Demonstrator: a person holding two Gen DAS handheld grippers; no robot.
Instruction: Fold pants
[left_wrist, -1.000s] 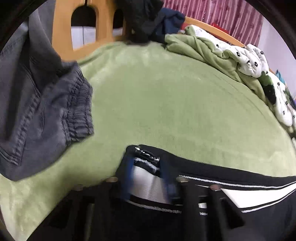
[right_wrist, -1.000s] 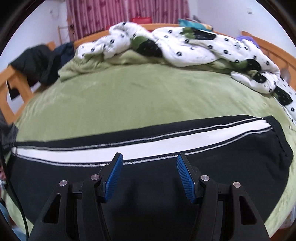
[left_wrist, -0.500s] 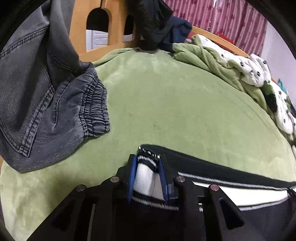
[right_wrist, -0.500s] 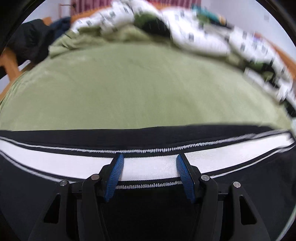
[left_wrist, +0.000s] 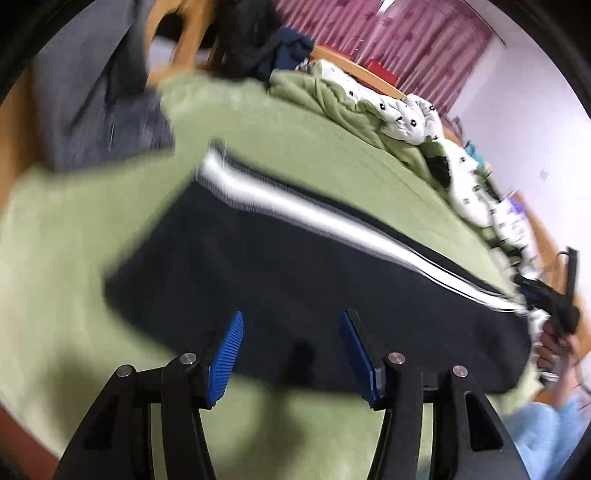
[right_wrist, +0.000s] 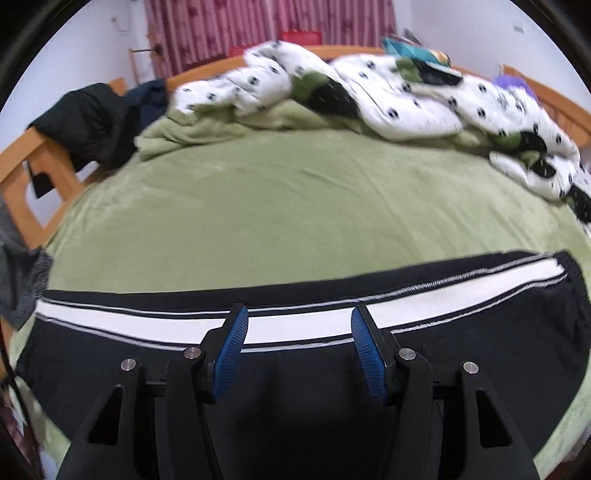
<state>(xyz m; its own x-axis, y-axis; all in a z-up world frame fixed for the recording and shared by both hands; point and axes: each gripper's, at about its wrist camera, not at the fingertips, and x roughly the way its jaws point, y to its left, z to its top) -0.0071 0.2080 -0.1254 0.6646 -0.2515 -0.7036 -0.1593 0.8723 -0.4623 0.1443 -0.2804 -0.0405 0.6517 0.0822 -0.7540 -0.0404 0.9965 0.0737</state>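
Note:
Black pants (left_wrist: 295, 280) with a white side stripe lie folded flat on the green bed (left_wrist: 303, 147). My left gripper (left_wrist: 291, 332) is open and empty, raised above the pants' near edge. My right gripper (right_wrist: 295, 332) is open and empty above the same pants (right_wrist: 295, 376), its blue pads (right_wrist: 232, 339) over the white stripe. The right gripper also shows in the left wrist view (left_wrist: 554, 302) at the pants' far right end. The left wrist view is blurred by motion.
Grey jeans (left_wrist: 96, 110) hang at the bed's left end. A crumpled white spotted duvet (right_wrist: 388, 96) and green blanket (right_wrist: 207, 129) lie along the far side. Dark clothes (right_wrist: 92, 118) hang on the wooden bed frame (right_wrist: 29, 173). Red curtains (right_wrist: 258, 26) stand behind.
My left gripper let go of the pants' end, opened and pulled back and up. My right gripper stayed open and lifted away from the stripe.

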